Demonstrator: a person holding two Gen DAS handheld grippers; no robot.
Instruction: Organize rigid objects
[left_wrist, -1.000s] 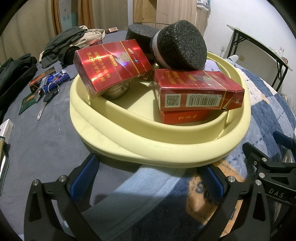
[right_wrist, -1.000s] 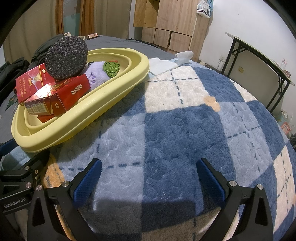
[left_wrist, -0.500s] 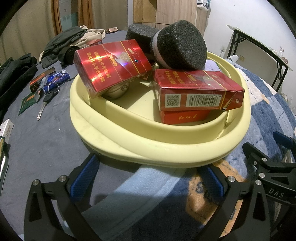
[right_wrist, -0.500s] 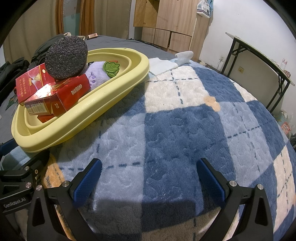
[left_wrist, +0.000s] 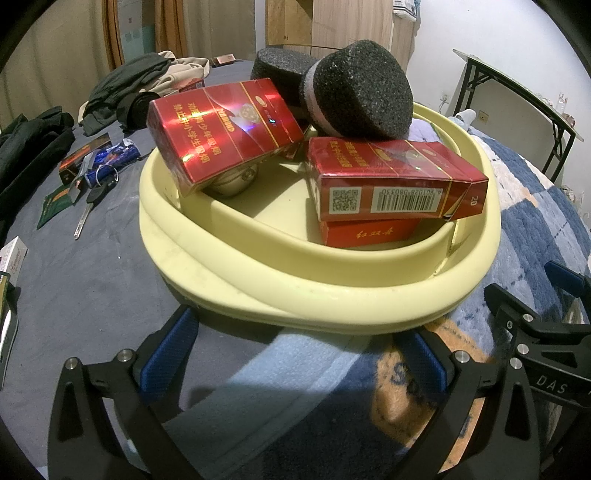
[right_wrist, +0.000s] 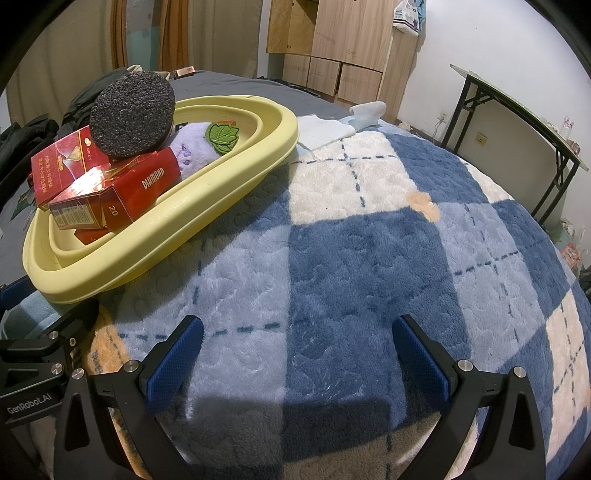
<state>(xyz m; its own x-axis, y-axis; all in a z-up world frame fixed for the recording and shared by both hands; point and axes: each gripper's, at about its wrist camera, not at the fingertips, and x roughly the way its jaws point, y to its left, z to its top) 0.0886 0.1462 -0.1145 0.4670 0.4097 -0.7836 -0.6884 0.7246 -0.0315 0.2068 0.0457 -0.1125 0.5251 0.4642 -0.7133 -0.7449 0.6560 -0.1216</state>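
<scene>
1. Left wrist view: left gripper (left_wrist: 295, 352) low over the bed, aimed level at the yellow basin (left_wrist: 332, 291), fingers spread wide, grasping nothing.
2. Inside the basin: tilted red carton (left_wrist: 221, 136) at left, dark foam blocks (left_wrist: 358, 96) behind, barcode carton (left_wrist: 395, 184) stacked on another red pack at right.
3. Right wrist view: right gripper (right_wrist: 295, 354) just above the plaid blanket (right_wrist: 369, 240), fingers released and wide, empty, basin off to its left.
</scene>
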